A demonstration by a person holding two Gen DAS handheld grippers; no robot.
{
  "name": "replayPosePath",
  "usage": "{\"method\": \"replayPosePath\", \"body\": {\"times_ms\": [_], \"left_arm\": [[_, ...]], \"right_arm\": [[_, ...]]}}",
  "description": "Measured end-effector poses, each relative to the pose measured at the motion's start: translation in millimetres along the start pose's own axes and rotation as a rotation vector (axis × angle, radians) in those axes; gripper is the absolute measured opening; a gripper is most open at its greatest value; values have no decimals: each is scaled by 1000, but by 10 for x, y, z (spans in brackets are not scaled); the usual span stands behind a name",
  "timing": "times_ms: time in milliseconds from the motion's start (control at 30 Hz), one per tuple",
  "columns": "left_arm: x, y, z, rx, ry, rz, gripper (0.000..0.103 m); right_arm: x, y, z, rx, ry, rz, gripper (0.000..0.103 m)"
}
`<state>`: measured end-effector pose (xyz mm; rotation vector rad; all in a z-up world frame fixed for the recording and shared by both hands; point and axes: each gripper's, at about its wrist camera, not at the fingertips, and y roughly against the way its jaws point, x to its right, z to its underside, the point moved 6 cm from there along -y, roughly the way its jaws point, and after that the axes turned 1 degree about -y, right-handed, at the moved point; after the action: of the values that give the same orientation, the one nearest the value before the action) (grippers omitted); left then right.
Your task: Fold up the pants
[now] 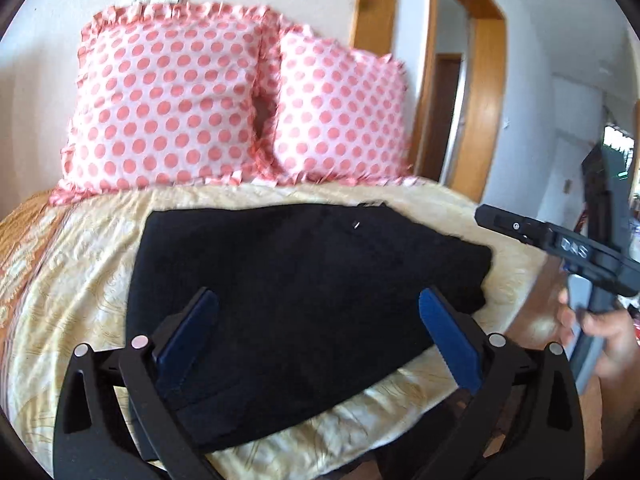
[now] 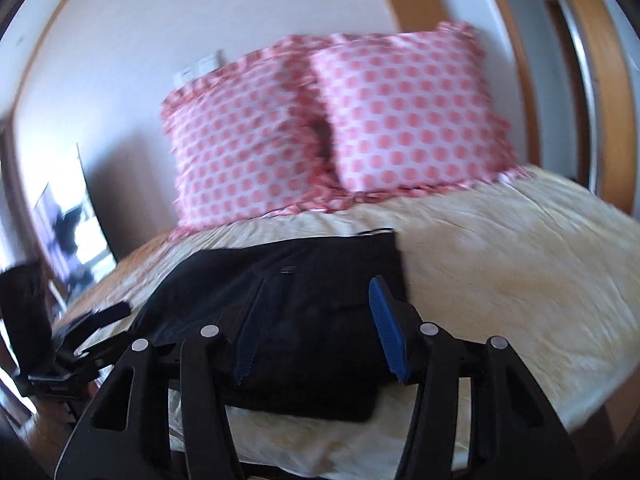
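Pretty clearly a home bedroom: bed (image 1: 60, 248) with a cream patterned cover, two pink polka-dot pillows (image 1: 168, 104) against the wall, wooden door frame (image 1: 484, 92) alongside.

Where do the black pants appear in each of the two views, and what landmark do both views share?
Left wrist: pants at centre and lower middle, on the bedspread.
Right wrist: pants at lower centre, left of the picture's middle.
Shared landmark: two polka-dot pillows behind the pants.
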<state>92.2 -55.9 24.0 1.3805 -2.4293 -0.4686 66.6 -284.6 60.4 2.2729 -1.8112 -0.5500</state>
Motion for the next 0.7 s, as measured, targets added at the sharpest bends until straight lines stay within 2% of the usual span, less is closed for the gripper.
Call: {"method": "replayPosePath", "body": {"times_ms": [67,133,167,233,333,400,467,500,533,600,700], "left_arm": [[-54,-168,113,-85,27,-34,101],[-146,-237,238,-144,65,-43,101],[-171,-216,266,-125,69,-32,101],[-183,-187,302,-128,60,-40,101],[-244,-161,308,-118,89,-17,101],[-258,-151,316,-117,74,-9,101],[-257,-143,328,-121,40,-8,101],[-261,-139,331,-124,29,-5,101],[-249,-127,339,-125,28,-1,101],[-260,-116,336,-131,42,13,101],[-258,-110,334,-129,45,14,101]], "right_arm": [[-97,-211,120,-61,65,23,54],[-137,-428,383,-170,112,61,54],[-185,-486,466,-182,140,84,54],[-268,-456,558,-139,199,136,54],[-235,-439,559,-149,173,131,54],[-147,-379,421,-164,104,42,54],[96,-259,175,-141,-69,-55,55],[272,-246,40,-138,-163,-85,61],[409,-257,-54,-144,-229,-107,65],[710,-394,-219,-192,-337,-120,65],[943,-656,-271,-288,-390,-113,65]]}}
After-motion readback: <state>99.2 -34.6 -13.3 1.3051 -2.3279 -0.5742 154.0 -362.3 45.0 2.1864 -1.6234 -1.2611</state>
